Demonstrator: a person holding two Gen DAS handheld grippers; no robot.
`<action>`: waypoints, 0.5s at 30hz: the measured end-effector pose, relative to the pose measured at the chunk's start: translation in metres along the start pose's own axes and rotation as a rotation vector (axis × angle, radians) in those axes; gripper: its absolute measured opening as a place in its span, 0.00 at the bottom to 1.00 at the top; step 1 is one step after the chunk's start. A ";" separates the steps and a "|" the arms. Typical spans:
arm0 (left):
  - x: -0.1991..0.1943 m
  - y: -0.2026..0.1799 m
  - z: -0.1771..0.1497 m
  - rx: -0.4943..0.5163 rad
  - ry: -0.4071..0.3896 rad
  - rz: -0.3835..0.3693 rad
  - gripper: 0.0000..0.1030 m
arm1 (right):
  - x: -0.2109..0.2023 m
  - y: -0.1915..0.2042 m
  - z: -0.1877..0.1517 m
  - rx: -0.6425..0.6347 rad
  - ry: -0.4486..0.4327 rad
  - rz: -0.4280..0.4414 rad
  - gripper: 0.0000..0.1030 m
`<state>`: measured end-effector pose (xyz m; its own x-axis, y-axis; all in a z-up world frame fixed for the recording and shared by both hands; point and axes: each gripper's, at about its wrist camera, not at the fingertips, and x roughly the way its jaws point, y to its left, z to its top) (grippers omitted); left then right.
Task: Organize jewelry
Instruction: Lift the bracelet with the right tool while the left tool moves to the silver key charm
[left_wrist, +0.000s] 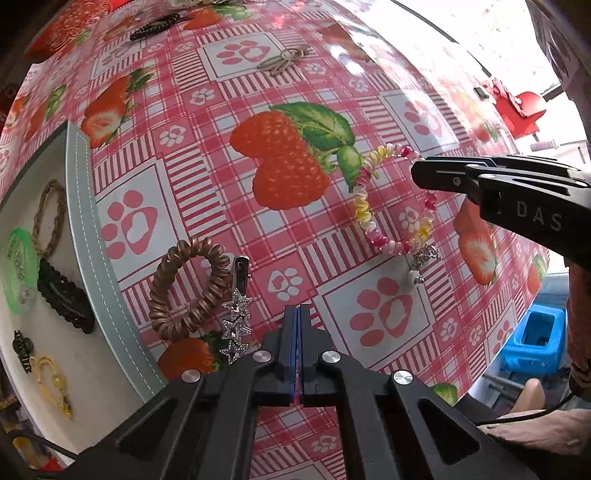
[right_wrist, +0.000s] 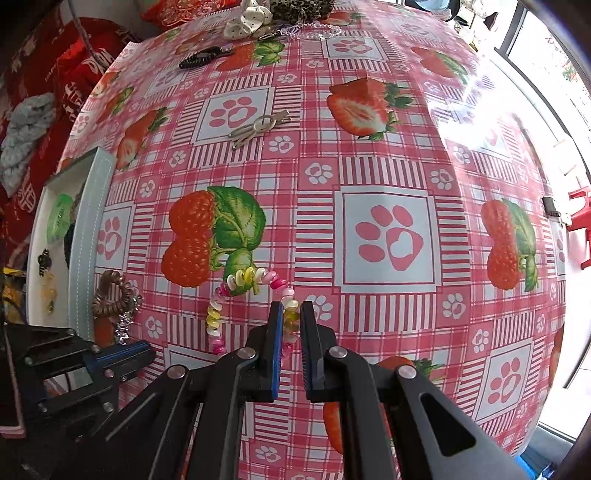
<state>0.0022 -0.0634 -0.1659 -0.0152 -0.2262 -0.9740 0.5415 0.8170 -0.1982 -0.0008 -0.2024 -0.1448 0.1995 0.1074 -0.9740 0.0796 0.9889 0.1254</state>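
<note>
Landmark: pale green tray (left_wrist: 79, 206) with a stitched rim, at the left edge of the table (left_wrist: 207, 206), which is covered in a pink checked cloth printed with strawberries and paw marks.

Inside the tray: a braided tan hair tie (left_wrist: 47, 218), a green ring (left_wrist: 16, 269), a black glittery snap clip (left_wrist: 64, 297), a small dark claw clip (left_wrist: 23, 347), a yellow piece (left_wrist: 51, 380).

Just outside the tray's rim: a bronze spiral hair tie (left_wrist: 188, 288), with a silver star clip (left_wrist: 236, 317) lying against its far side from the tray.

Further from the tray, past the big strawberry print: a pink, yellow and white spiral hair tie (right_wrist: 255, 306), with a small silver charm (left_wrist: 424, 258) at its near end.

Well away from the tray, toward the far side of the table: a tan hair clip (right_wrist: 258, 127); beyond it a black hair tie (right_wrist: 201, 59).

Left gripper (left_wrist: 297, 317): jaws fully closed, pad against pad, nothing between them, over the cloth beside the star clip.

Right gripper (right_wrist: 291, 314): jaws pressed in on one side of the pink, yellow and white spiral hair tie, whose coils show in the narrow slot between the pads.
</note>
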 end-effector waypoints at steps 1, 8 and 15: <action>-0.002 0.001 -0.002 -0.005 -0.011 -0.006 0.06 | -0.001 0.000 -0.001 0.001 -0.001 0.000 0.09; -0.031 0.018 -0.006 -0.068 -0.070 -0.062 0.06 | -0.008 0.000 -0.003 0.022 0.001 0.023 0.09; -0.060 0.032 -0.008 -0.116 -0.128 -0.087 0.06 | -0.018 0.002 0.001 0.041 -0.003 0.044 0.09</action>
<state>0.0138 -0.0191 -0.1151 0.0532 -0.3579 -0.9323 0.4422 0.8455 -0.2994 -0.0031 -0.2023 -0.1266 0.2065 0.1501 -0.9669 0.1106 0.9783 0.1755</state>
